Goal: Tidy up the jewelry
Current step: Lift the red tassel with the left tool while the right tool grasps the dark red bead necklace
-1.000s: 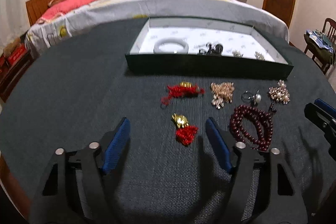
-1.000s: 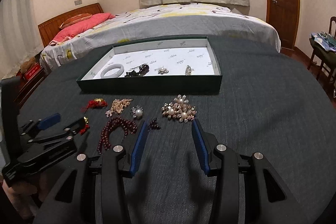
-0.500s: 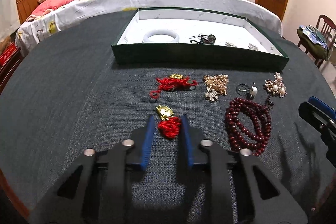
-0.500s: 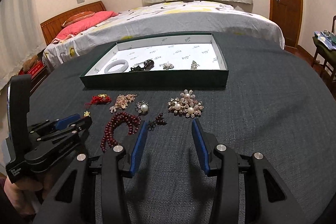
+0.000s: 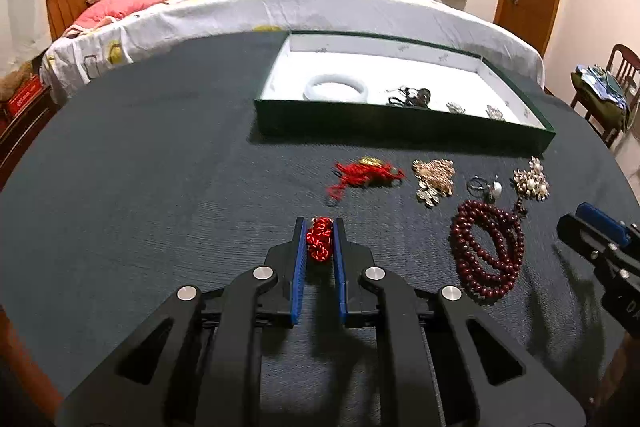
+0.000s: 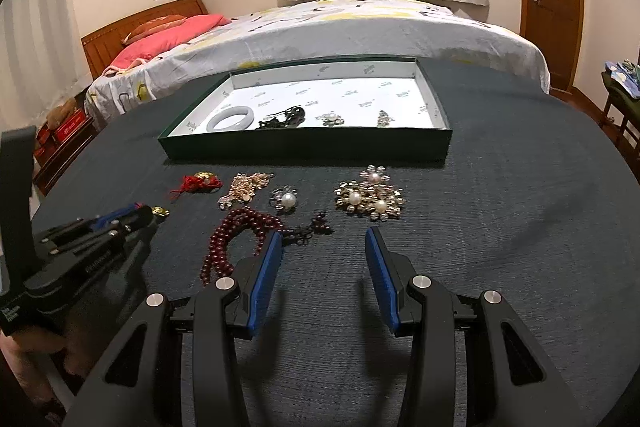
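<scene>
1. Left wrist view: a dark cloth bench point(image 5: 140, 187) stands before a bed point(image 5: 320, 3). The left tongs point(image 5: 319, 227) are clamped on a red knot charm point(image 5: 319, 243); its far end is hidden. The green tray point(image 5: 400, 123) sits beyond.
2. Right wrist view: the right tongs point(image 6: 322, 243) are apart over bare cloth, beside the bead bracelet point(image 6: 240, 231). A gold tip shows only here, at the left tongs point(image 6: 154, 217).

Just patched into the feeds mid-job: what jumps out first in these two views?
The left gripper is shut on a red knotted charm near the table's front. Beyond it, loose pieces lie in a row on the dark cloth, including dark red beads and a pearl brooch. Behind them sits the green tray, holding a white bangle; the right gripper is open.
</scene>
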A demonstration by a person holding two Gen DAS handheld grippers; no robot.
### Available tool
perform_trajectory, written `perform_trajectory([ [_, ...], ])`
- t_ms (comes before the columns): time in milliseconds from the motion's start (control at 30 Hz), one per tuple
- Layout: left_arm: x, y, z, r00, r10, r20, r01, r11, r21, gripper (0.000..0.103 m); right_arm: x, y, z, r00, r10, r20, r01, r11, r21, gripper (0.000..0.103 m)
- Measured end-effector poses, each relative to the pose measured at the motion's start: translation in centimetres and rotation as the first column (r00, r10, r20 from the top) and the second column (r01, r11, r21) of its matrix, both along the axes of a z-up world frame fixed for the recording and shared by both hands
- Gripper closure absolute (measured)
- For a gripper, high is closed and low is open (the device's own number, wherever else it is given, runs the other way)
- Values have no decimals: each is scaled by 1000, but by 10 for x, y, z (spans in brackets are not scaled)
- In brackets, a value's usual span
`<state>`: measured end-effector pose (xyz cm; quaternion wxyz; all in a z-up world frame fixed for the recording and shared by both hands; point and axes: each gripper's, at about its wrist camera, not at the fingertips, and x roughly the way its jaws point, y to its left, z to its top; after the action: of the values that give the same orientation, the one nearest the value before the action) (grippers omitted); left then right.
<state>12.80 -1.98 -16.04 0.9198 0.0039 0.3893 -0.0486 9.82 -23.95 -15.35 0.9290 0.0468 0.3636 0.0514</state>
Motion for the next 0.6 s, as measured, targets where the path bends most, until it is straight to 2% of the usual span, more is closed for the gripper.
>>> perform_trajectory([
  [200,-5,21,10,999,39,20,-39,999,1,90,9,19,-3,999,41,-27,-41,999,13,59],
  [233,-5,24,10,999,45,20,-45,999,0,90,10,23,-4,998,47,-35,-47,999,14,57],
  [267,-5,28,11,998,54,23,-54,999,0,90,12,27,-6,998,53,-45,-53,998,16,47],
  [333,-6,35,13,997,70,28,-70,998,-1,90,14,34,-8,997,57,-48,-56,998,17,38],
  [600,-2,53,12,992,119,31,-119,993,-12,90,30,59,-15,994,63,-89,-67,996,-52,30],
])
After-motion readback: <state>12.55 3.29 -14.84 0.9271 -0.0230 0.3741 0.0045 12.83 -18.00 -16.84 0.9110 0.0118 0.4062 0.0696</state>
